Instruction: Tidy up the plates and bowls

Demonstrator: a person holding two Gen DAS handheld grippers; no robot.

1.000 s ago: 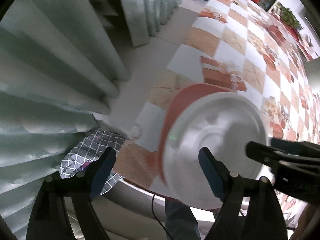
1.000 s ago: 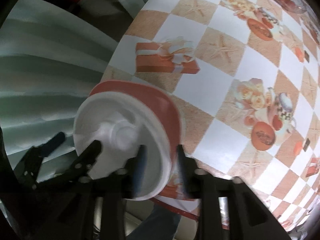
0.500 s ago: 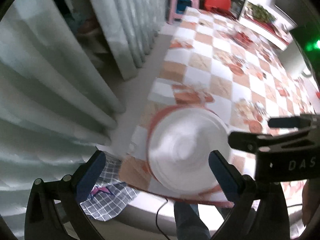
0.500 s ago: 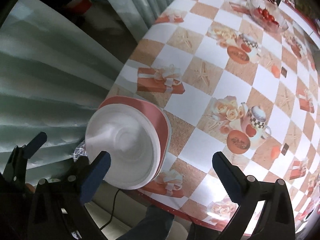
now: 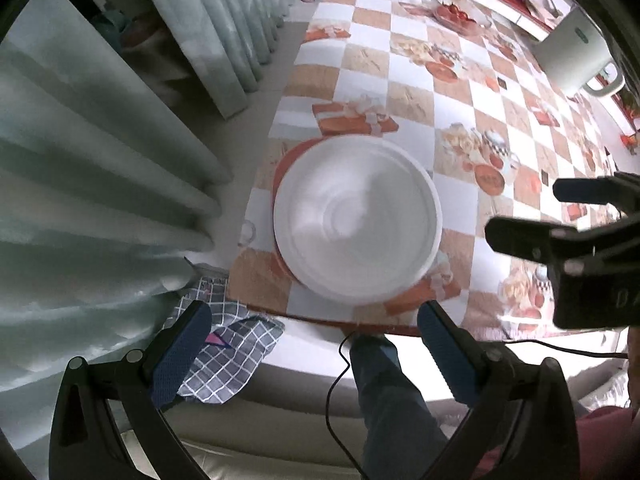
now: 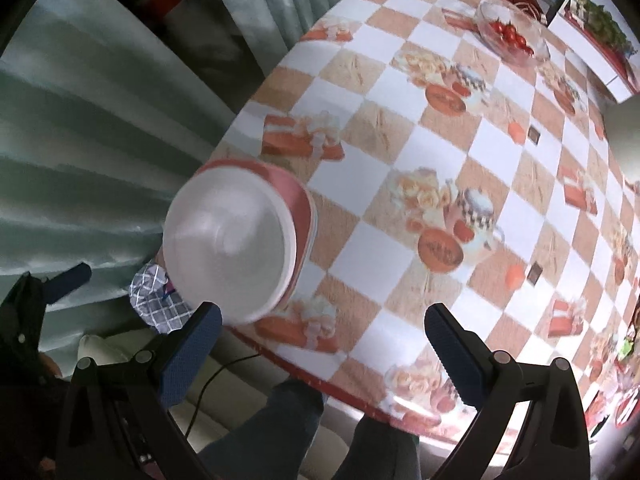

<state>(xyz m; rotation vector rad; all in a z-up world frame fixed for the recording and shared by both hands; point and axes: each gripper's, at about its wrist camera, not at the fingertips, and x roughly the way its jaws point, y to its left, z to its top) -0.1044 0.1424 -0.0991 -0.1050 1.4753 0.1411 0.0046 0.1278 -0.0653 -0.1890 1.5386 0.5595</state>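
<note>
A white bowl (image 5: 356, 224) sits stacked on a red plate (image 5: 286, 164) near the table's front left corner. It also shows in the right wrist view (image 6: 228, 244) on the red plate (image 6: 296, 192). My left gripper (image 5: 312, 344) is open and empty, held above and in front of the stack. My right gripper (image 6: 320, 344) is open and empty, above the table edge to the right of the stack. The right gripper (image 5: 560, 216) also shows at the right of the left wrist view.
The checkered tablecloth (image 6: 440, 152) covers the table. A glass bowl of tomatoes (image 6: 510, 36) stands at the far end. Pale curtains (image 5: 100, 140) hang to the left. A checked cloth (image 5: 228, 356) lies below the table edge. A white appliance (image 5: 576, 56) stands at the far right.
The right gripper has opened and let go of the white bowl on the red plate. Both grippers have pulled back and up from the stack.
</note>
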